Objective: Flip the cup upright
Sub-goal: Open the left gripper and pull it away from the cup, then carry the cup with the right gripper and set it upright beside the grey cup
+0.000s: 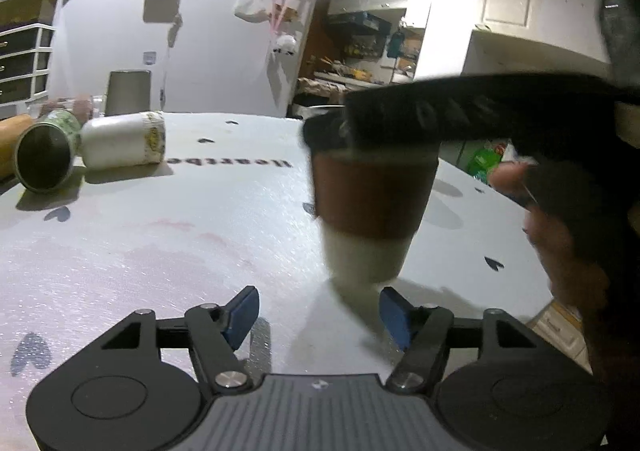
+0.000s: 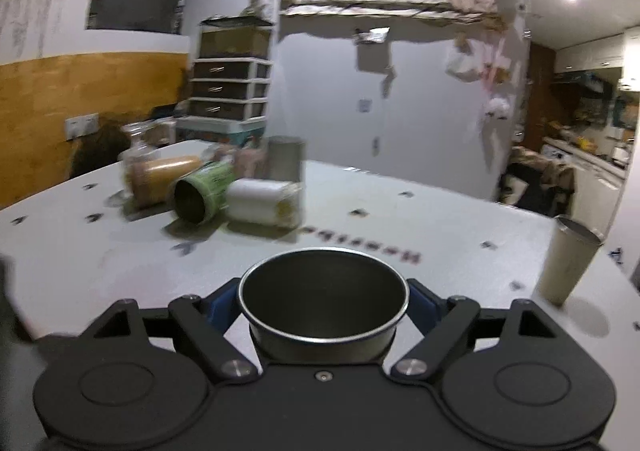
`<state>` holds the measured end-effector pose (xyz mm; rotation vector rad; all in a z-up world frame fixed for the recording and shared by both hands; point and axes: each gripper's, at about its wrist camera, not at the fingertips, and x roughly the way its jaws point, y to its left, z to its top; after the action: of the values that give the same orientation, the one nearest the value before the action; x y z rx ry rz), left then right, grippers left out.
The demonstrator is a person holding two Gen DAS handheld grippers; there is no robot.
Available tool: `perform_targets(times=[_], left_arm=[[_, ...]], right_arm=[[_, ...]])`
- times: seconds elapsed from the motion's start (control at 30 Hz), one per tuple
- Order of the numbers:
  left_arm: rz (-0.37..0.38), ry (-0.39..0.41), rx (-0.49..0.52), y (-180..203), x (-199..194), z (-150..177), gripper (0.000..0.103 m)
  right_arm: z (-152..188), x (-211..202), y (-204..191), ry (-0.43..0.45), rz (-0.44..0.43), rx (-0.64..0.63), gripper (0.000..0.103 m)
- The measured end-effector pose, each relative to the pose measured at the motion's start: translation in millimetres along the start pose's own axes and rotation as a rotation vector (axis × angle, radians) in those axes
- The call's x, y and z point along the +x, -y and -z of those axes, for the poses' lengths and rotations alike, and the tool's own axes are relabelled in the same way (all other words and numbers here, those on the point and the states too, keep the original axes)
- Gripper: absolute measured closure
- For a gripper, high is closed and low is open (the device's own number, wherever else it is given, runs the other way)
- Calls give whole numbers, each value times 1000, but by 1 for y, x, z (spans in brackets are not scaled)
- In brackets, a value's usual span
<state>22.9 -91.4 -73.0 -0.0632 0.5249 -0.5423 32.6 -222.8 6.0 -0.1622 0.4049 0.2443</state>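
The right gripper [image 2: 324,303] clamps a cream cup with a brown sleeve [image 1: 370,207] at its steel rim, mouth up, long axis vertical, base at the white table [image 1: 160,251]. The left gripper [image 1: 318,315] gapes empty just beside the base. Only the right wrist view shows the cup's dark inside, a standing beige tumbler [image 2: 568,259] and the toppled green can [image 2: 202,197], white jar [image 2: 262,201] and tan bottle [image 2: 164,175] beyond.

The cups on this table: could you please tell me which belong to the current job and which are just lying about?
In the job:
- brown-sleeved cup
- right claw

Lying about:
- green can
- white cup
- amber tumbler
- beige tumbler
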Motion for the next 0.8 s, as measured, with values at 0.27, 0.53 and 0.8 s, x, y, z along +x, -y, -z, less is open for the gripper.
perform_targets(times=[0.27, 0.53, 0.8], left_arm=[[-82, 29, 12, 0, -7, -1, 8], [-114, 37, 29, -1, -10, -1, 0], [-137, -1, 30, -4, -6, 0, 0]], right_arm=[[-34, 53, 77, 45, 159, 148, 18], [-47, 116, 152, 21, 344, 326, 18], [-45, 155, 178, 35, 460, 324, 18]])
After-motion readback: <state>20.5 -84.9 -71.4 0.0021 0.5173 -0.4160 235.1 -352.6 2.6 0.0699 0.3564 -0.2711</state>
